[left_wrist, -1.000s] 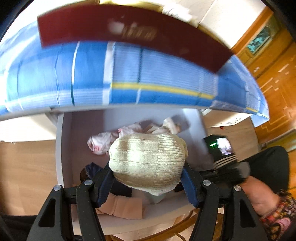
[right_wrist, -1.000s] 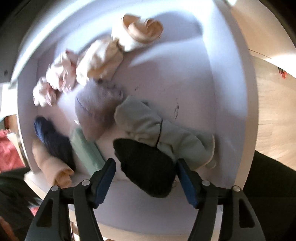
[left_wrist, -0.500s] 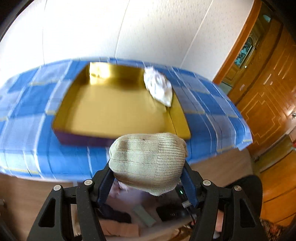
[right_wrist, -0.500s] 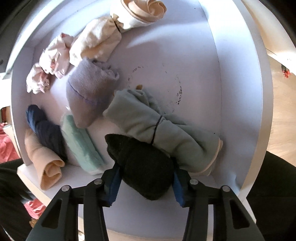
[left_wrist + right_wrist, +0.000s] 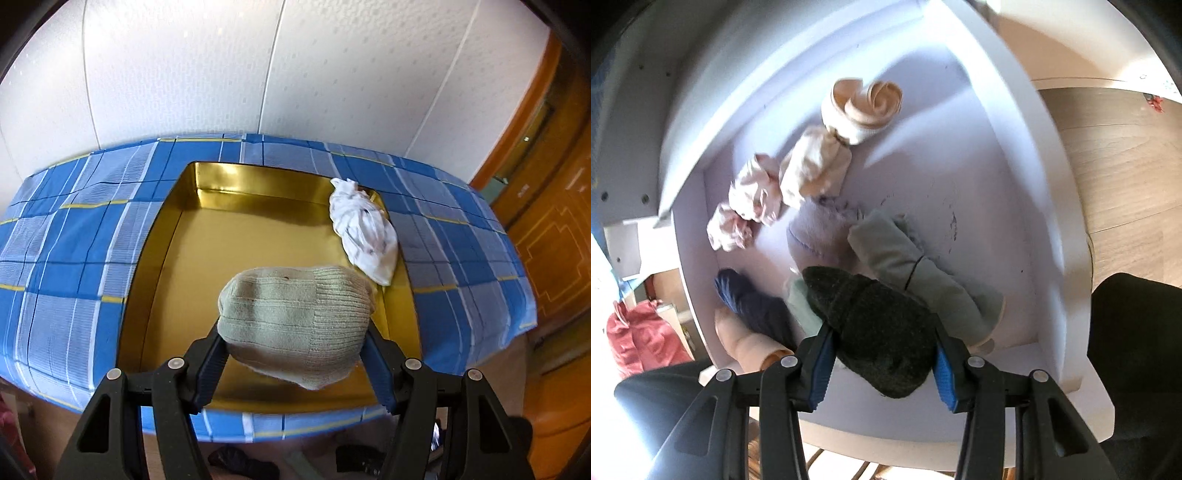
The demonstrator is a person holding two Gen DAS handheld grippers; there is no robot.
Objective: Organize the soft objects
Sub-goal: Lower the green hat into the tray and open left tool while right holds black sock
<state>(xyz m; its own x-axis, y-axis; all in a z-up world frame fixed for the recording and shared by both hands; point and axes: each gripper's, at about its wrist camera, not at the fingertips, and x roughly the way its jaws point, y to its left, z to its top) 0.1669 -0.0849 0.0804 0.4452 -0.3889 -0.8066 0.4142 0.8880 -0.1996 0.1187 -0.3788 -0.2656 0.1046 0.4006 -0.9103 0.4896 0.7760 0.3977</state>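
Left claw [image 5: 295, 354] has risen from the drawer, gripping beige knit bundle [image 5: 295, 321] crosswise above gold tray [image 5: 162, 236]; right claw [image 5: 882, 365] is clamping dark sock roll [image 5: 875, 332], its long axis running diagonally, over white drawer [image 5: 997, 184].

Left wrist view: tray [image 5: 162, 258] lies on the tablecloth [image 5: 74, 240], wall behind; knotted cloth bundle [image 5: 365, 232] rests on tray's right rim, part inside; rolled knit sock [image 5: 295, 325] above tray's near right part, between left gripper [image 5: 295, 369] pads. Right wrist view: drawer [image 5: 997, 166] holds rolled socks; spiral roll [image 5: 864, 107] at drawer's far end; dark sock roll [image 5: 882, 332] over drawer's near end, between right gripper [image 5: 882, 373] pads; long sock bundle [image 5: 923, 280] just right of it.
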